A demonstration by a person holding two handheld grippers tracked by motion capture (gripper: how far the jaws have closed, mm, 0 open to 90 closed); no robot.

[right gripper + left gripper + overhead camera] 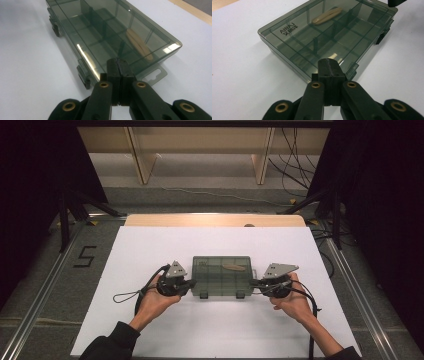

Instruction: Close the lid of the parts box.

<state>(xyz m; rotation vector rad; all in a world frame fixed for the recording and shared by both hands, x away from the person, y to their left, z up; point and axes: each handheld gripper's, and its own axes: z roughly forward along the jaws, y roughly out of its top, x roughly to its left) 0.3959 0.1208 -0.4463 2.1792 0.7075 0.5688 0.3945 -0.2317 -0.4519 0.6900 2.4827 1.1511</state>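
Note:
A smoky transparent compartment box (222, 275) lies flat on the white sheet with its lid down. A beige oblong piece (233, 267) rests in a far compartment, also seen as the beige piece (327, 16) and the beige piece (139, 45). My left gripper (189, 283) is shut, its tips at the box's left end; in the left gripper view the left gripper (330, 65) meets the box (329, 32) near its corner. My right gripper (254, 283) is shut at the box's right end, and the right gripper (118, 64) touches the box (107, 32) edge.
The white sheet (150, 245) covers a wooden table (215, 220). Two dark latches (222, 295) sit on the box's near side. A metal frame rail (40, 285) runs along the floor at the left, and a tripod leg (64, 220) stands beyond it.

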